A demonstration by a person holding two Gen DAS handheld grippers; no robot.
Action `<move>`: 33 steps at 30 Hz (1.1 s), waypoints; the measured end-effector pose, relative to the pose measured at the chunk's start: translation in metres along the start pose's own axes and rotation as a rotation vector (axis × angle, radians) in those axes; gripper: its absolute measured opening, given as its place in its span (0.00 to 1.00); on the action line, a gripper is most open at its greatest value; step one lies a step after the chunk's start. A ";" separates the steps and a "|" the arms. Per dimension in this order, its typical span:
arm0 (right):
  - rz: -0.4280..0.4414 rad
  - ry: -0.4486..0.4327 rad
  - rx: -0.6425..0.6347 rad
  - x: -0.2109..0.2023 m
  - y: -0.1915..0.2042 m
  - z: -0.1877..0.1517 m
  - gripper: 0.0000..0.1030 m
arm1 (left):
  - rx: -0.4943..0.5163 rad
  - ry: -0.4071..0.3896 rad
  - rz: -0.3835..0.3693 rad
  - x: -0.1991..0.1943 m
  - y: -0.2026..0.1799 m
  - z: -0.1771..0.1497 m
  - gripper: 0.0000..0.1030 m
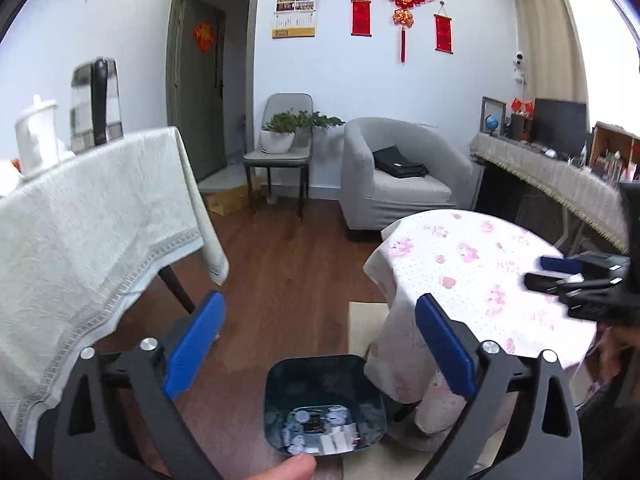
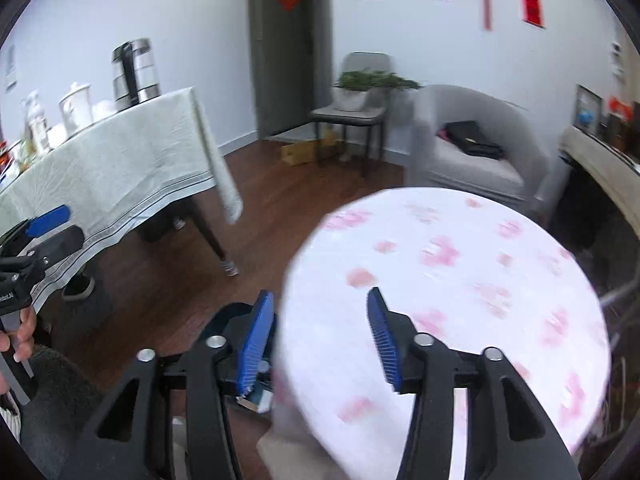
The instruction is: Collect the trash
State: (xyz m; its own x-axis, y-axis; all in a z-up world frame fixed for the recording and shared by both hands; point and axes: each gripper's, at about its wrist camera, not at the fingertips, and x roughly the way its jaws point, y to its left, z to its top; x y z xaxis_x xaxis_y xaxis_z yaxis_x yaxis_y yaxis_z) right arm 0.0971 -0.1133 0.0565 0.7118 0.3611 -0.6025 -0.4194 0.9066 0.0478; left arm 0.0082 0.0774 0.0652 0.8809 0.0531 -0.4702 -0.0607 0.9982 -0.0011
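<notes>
My left gripper [image 1: 320, 344] is open wide above a dark blue bin [image 1: 276, 384] that stands on the floor. Nothing is between its blue pads [image 1: 196, 344]. Scraps of paper and wrappers [image 1: 324, 428] lie at the bottom of the bin. My right gripper [image 2: 320, 344] is open and empty over the near edge of the round table with the pink flowered cloth [image 2: 460, 264]. In the left wrist view the right gripper [image 1: 540, 272] shows above that table [image 1: 472, 264]. The bin's rim [image 2: 222, 316] peeks out behind the right gripper's left finger.
A long table with a white cloth [image 1: 92, 216] carries a kettle [image 1: 96, 104] and a white mug [image 1: 38, 136]. Behind stand a grey armchair [image 1: 392, 176] with a black bag, a chair with a potted plant [image 1: 280, 136], and a cluttered side desk [image 1: 560, 168]. A hand [image 2: 20, 332] holds the left gripper.
</notes>
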 end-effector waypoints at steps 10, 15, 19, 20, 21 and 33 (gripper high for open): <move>-0.123 -0.074 0.139 -0.070 -0.068 -0.051 0.90 | -0.007 -0.009 0.083 -0.016 -0.012 -0.029 0.97; -0.134 -0.096 0.194 -0.089 -0.080 -0.078 0.95 | -0.002 0.033 0.145 -0.019 -0.012 -0.046 0.97; -0.128 -0.127 0.180 -0.101 -0.079 -0.097 0.95 | 0.024 0.022 0.144 -0.030 -0.014 -0.060 0.97; -0.124 -0.131 0.168 -0.102 -0.077 -0.099 0.96 | 0.033 0.018 0.145 -0.032 -0.015 -0.063 0.97; -0.115 -0.138 0.150 -0.103 -0.074 -0.103 0.96 | 0.043 0.012 0.140 -0.034 -0.016 -0.067 0.97; -0.060 -0.161 0.144 -0.102 -0.073 -0.114 0.96 | 0.062 0.004 0.123 -0.036 -0.022 -0.082 0.97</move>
State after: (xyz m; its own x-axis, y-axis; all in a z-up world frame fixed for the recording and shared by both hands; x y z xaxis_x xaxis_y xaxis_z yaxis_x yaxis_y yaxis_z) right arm -0.0086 -0.2415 0.0237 0.8189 0.3250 -0.4730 -0.2969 0.9453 0.1354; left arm -0.0602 0.0511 0.0100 0.8669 0.1747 -0.4668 -0.1386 0.9841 0.1109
